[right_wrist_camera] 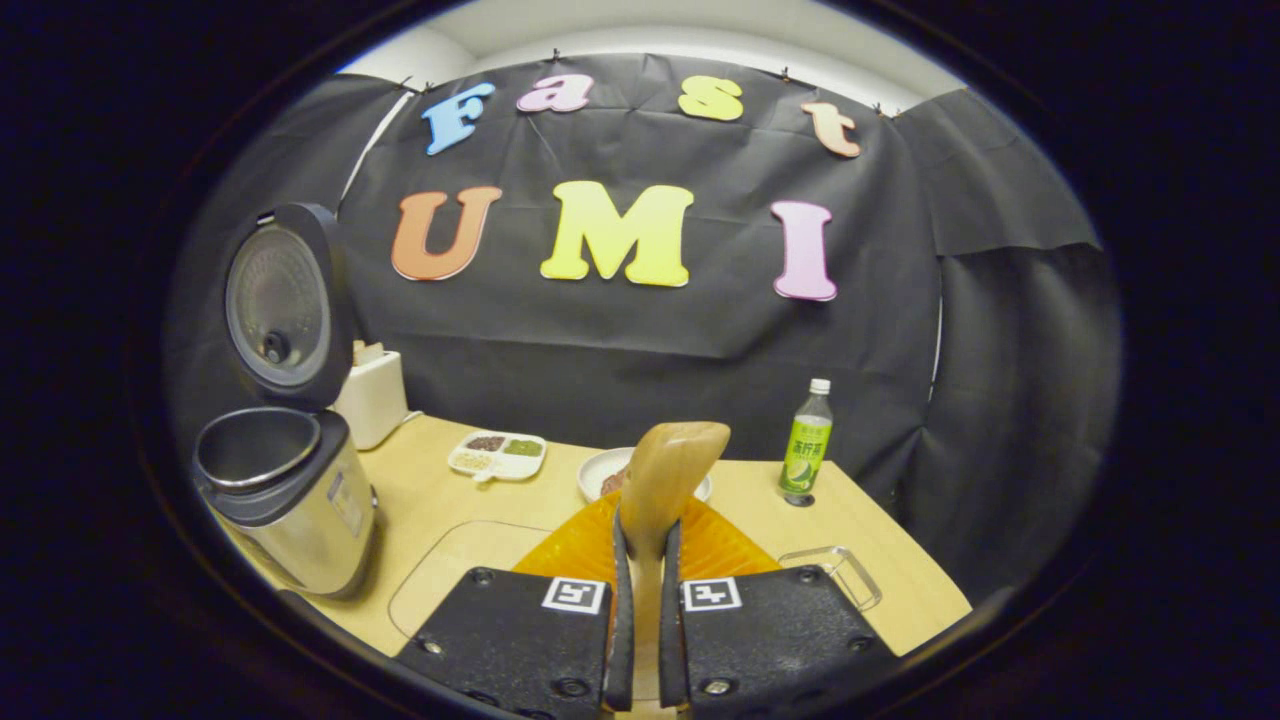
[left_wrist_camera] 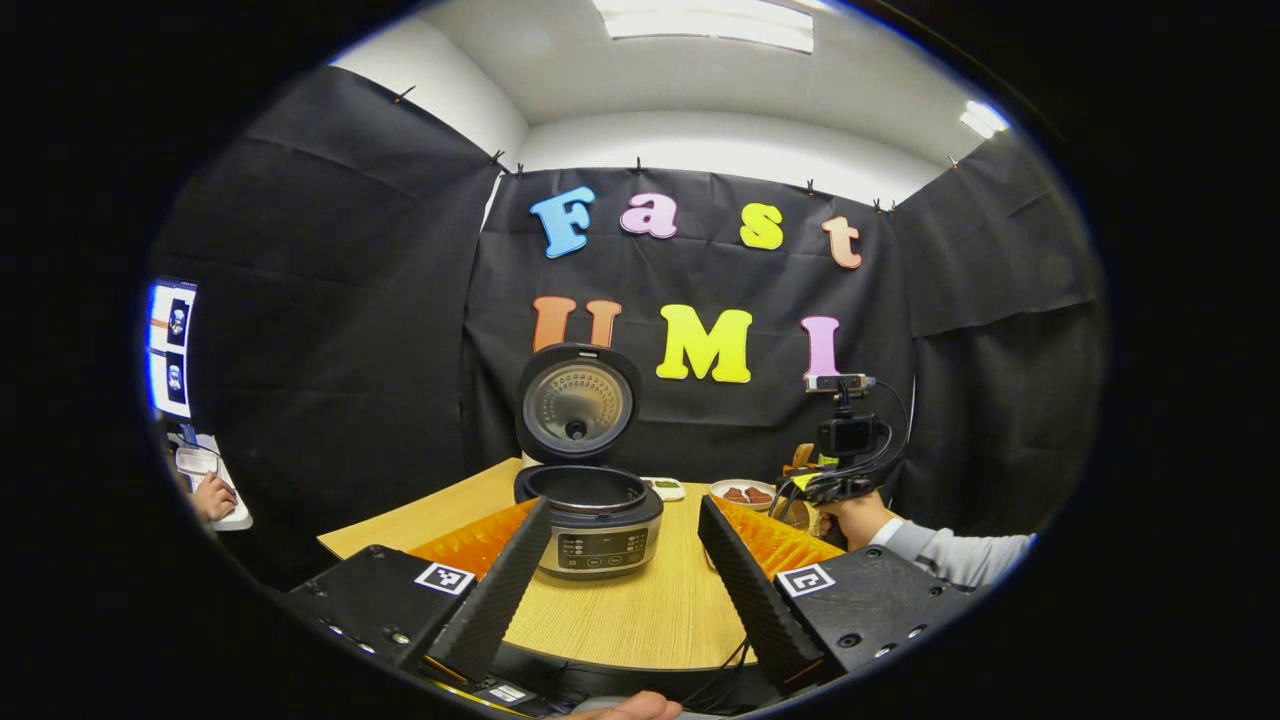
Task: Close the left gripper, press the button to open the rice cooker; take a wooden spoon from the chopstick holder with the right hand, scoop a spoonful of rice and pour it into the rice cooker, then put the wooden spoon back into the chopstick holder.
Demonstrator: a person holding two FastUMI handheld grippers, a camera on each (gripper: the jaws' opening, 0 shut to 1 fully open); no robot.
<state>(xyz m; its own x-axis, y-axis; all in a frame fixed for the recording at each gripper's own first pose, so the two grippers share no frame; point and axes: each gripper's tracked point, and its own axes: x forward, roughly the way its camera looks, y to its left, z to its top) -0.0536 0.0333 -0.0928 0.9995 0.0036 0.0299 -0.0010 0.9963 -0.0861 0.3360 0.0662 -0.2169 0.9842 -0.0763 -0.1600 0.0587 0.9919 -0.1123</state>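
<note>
The rice cooker [left_wrist_camera: 598, 530] stands open on the wooden table [left_wrist_camera: 640, 610], its lid [left_wrist_camera: 578, 405] upright. My left gripper [left_wrist_camera: 622, 510] is open, its fingers apart on either side of the cooker and short of it. To the right, a hand holds my right gripper [left_wrist_camera: 838, 485]. In the right gripper view, my right gripper [right_wrist_camera: 645, 525] is shut on the handle of a wooden spoon [right_wrist_camera: 672, 465], whose bowl points up and forward. The open cooker [right_wrist_camera: 285, 490] sits far left of it, its pot looking empty. A white bowl [right_wrist_camera: 598, 470] lies just behind the spoon.
A divided tray of grains [right_wrist_camera: 497, 453], a green bottle [right_wrist_camera: 806, 445], a white box-shaped holder [right_wrist_camera: 372, 395] behind the cooker, an orange mat [right_wrist_camera: 590, 545] and a clear container [right_wrist_camera: 832, 572] are on the table. A person's hand [left_wrist_camera: 212, 495] and a screen [left_wrist_camera: 170, 345] are far left.
</note>
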